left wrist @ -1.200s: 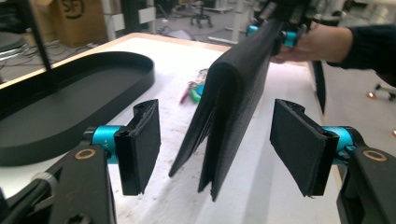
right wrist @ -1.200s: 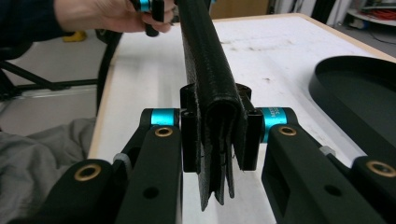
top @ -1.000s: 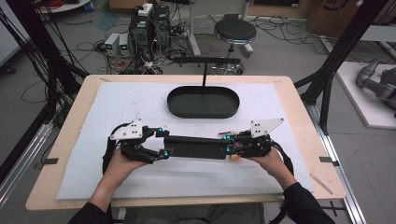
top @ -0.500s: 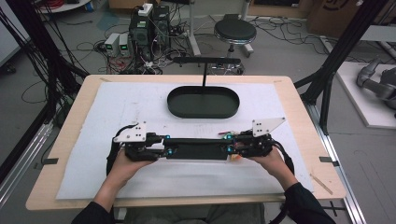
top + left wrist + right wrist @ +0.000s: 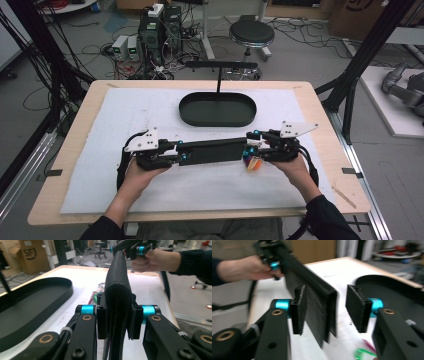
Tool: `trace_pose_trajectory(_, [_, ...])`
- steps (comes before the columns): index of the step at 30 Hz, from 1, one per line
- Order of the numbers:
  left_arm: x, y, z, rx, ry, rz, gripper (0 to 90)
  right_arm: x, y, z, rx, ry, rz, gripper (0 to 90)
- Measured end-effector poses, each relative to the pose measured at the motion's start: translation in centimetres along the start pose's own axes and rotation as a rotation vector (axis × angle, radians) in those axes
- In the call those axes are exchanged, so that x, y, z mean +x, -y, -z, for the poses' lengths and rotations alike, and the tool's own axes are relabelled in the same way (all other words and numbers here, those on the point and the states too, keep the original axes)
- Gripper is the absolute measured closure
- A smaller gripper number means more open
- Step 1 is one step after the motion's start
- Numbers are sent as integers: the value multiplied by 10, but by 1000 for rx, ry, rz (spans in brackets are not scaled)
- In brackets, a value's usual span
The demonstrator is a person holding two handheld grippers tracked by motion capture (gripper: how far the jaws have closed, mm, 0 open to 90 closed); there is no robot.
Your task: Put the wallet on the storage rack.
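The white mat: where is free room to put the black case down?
The white mat is bare left of the black oval tray, right of it, and along the near edge. It is crowded in the middle, where the black case spans both hand-held grippers above the coloured items.

A robotics lab: a plywood table [image 5: 320, 115] stands among black frame posts [image 5: 367, 55], tangled floor cables [image 5: 100, 50], stacked computers [image 5: 160, 25], a stool [image 5: 251, 34] and cardboard boxes [image 5: 31, 255].

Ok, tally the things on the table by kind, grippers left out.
Black pouch: 1
Black oval tray: 1
White mat: 1
Small bunch of coloured items, too blurred to separate: 1
Total: 4
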State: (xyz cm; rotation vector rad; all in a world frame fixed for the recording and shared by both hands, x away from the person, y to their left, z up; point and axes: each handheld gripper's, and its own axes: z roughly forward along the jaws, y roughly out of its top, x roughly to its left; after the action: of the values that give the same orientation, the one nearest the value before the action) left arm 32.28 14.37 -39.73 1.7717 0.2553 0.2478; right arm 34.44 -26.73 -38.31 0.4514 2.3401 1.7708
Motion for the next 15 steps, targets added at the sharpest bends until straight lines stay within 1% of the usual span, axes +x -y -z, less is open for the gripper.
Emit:
trace_pose_trajectory(1, [2, 0, 2, -13, -20, 6, 743, -3, 0, 9, -22, 65, -20, 464])
trace_pose_trajectory(2, [2, 0, 2, -13, -20, 6, 742, -3, 0, 9, -22, 65, -20, 464])
trace_pose_trajectory(3, [4, -1, 3, -22, -32, 7, 742, -6, 1, 19, -37, 119, -38, 439])
trace_pose_trajectory(4, [5, -2, 3, -26, -42, 7, 742, -6, 1, 19, -37, 119, -38, 439])
trace_pose_trajectory(5, [7, -4, 4, -38, -59, 6, 743, -10, 2, 29, -49, 184, -41, 430])
trace_pose_trajectory(6, [7, -4, 4, -38, -59, 6, 743, -10, 2, 29, -49, 184, -41, 430])
trace_pose_trajectory(7, [9, -7, 4, -44, -77, 2, 743, -12, 4, 39, -58, 241, -56, 424])
trace_pose_trajectory(8, [9, -7, 4, -44, -77, 2, 743, -12, 4, 39, -58, 241, -56, 424])
trace_pose_trajectory(9, [12, -11, 4, -46, -101, -6, 743, -16, 7, 50, -68, 309, -75, 413])
trace_pose_trajectory(10, [12, -11, 4, -46, -101, -6, 743, -16, 7, 50, -68, 309, -75, 413])
trace_pose_trajectory(11, [15, -15, 2, -44, -122, -14, 743, -18, 9, 58, -70, 362, -92, 408])
trace_pose_trajectory(12, [15, -15, 2, -44, -122, -14, 744, -18, 9, 58, -70, 362, -92, 408])
trace_pose_trajectory(13, [18, -19, 0, -48, -151, -19, 743, -22, 12, 69, -79, 412, -118, 398])
trace_pose_trajectory(14, [18, -19, 0, -48, -151, -19, 743, -22, 12, 69, -79, 412, -118, 398])
trace_pose_trajectory(15, [22, -23, -3, -51, -173, -18, 744, -25, 15, 76, -85, 457, -133, 384])
